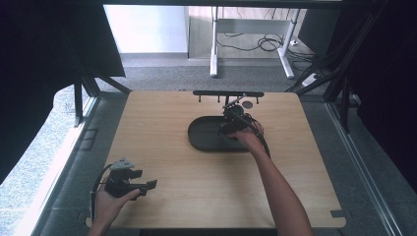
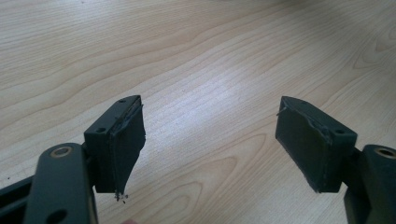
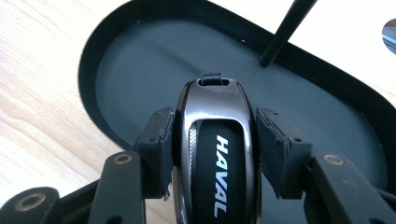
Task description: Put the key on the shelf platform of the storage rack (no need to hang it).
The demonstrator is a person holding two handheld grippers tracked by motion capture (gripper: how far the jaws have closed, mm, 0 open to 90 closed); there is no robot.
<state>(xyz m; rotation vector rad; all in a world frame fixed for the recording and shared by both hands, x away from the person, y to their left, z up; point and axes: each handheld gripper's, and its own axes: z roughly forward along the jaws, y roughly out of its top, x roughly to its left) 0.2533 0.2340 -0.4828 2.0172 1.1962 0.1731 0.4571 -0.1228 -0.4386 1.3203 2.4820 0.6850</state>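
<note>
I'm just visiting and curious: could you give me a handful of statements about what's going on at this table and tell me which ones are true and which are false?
1. The right gripper is clamped on a car key that reads HAVAL. True.
2. The key is held above a dark oval tray. True.
3. The left gripper is also holding a key. False: its jaws stand wide apart with nothing between them, over the bare wooden table.
4. The tray is round and white. False: it is oval and dark grey to black.
5. The left gripper sits near the front left corner of the table, far from the tray. True.
</note>
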